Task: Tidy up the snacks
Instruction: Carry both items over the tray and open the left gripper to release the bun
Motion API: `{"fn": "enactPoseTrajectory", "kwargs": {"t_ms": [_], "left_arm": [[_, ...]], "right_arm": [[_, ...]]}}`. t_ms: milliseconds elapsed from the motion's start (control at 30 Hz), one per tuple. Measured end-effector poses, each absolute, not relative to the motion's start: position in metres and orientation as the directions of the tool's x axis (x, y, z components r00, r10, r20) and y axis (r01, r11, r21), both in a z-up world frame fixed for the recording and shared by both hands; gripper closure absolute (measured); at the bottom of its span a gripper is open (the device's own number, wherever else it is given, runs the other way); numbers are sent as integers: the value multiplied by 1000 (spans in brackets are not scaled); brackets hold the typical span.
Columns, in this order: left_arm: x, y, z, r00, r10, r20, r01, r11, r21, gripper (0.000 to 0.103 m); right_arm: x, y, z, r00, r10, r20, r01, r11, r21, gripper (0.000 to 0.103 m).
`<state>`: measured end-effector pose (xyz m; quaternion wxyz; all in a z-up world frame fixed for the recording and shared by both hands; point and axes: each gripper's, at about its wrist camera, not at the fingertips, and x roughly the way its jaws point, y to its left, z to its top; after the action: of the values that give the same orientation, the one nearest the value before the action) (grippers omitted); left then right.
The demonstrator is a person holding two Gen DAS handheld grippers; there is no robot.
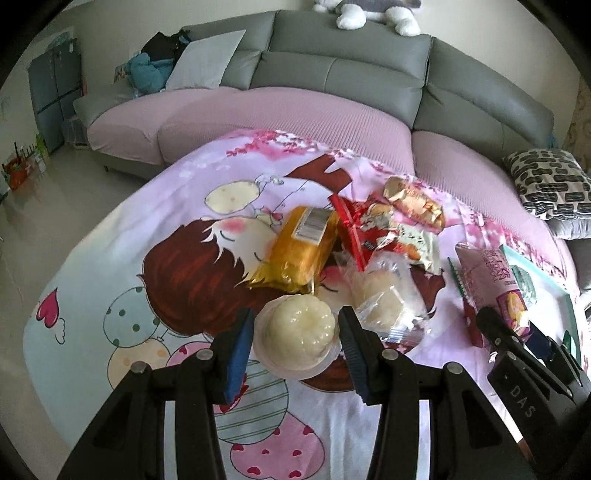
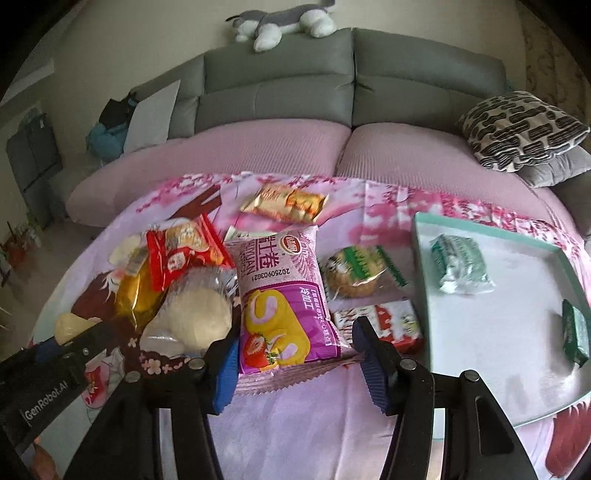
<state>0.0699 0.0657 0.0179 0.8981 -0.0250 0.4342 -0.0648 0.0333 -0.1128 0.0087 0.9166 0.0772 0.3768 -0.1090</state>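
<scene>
Lying lengthwise between the right tool's (image 2: 295, 363) pads, purple snack pack (image 2: 282, 295)

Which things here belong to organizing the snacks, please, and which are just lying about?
Part of the job:
- jelly cup, between the left gripper's jaws
- pink roll packet, between the right gripper's jaws
- tray
- red packet

Just lying about:
- plush toy
- patterned cushion

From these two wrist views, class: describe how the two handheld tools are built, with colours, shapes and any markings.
Both tools are black, each with two angled arms joined by round silver pins, ending in ribbed blue pads. The left tool carries white "GenRobot.AI" lettering on its side; the right tool shows the letters "DAS".
</scene>
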Motion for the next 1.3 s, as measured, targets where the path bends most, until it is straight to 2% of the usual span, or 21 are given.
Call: {"fn": "enactPoseTrajectory", "kwargs": {"t_ms": [400,967,1300], "left_arm": [[60,14,36,636,-201,-745,216,973,-78,55],[26,-103,68,653,-364,-664,479,878,-10,55],[5,-171,60,607,-452,-653,612,790,22,55]], "right_arm": [[18,-140,22,696,-193,-692,328,942,66,43],[-48,-256,47,632,-407,-659,596,799,78,43],[-95,-314,51,565,-495,-660,713,696,88,43]]}}
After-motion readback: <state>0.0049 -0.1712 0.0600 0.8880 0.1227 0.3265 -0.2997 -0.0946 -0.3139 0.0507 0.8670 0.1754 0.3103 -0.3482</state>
